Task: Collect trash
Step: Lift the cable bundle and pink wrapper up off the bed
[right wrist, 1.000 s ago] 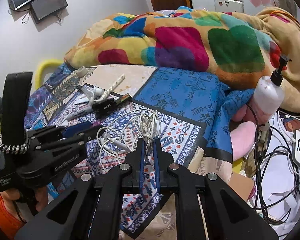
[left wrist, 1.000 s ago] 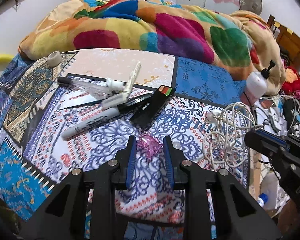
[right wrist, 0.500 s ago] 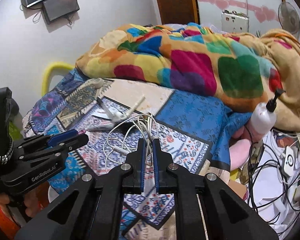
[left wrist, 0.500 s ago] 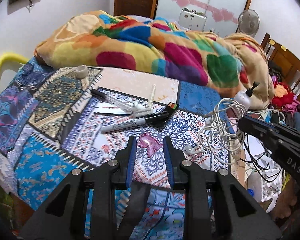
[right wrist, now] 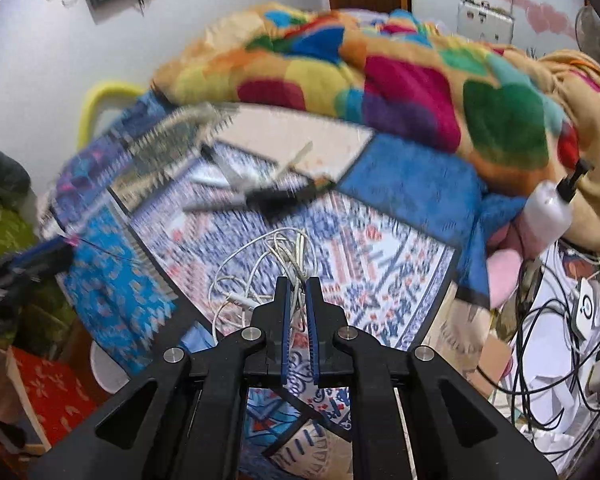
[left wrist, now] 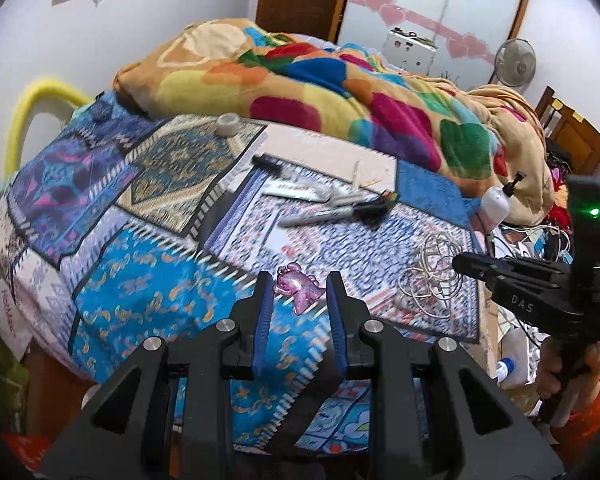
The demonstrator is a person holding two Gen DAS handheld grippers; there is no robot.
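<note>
- While the left gripper (left wrist: 299,280) hangs over the near edge of the bed, it pinches a pink plastic scrap (left wrist: 298,290) between its blue pads, jaws only partly spread.
- That scrap is small, glossy and translucent, crinkled into a lumpy shape; it sticks out past the fingertips, clear of the sheet (left wrist: 140,288).
- To the right, the right gripper (right wrist: 298,282) has its pads pressed together. A coil of white cable (right wrist: 260,272) lies just beyond its tips; whether a strand is caught between them cannot be told.
- Open room: the near left part of the sheet is bare cloth, sloping off the mattress edge.
- A yellow padded rail (left wrist: 32,104) curves up at the far left side.
- At the far side a thick blanket (left wrist: 340,92) is heaped, closing off that edge.
- On the right the bed drops to a crowded floor with tangled black cords (right wrist: 548,320) and papers.
- Mid-bed lies a cluster of clutter: a grey marker (left wrist: 320,216), a thin white stick and dark flat pieces, touching or overlapping.
- A roll of tape (left wrist: 227,124) sits apart at the far left, near the blanket.
- A white pump bottle (left wrist: 498,204) stands upright at the right edge.
- The sheet is flat printed patchwork in blues and whites; the blanket is plush, with bold coloured hearts.
</note>
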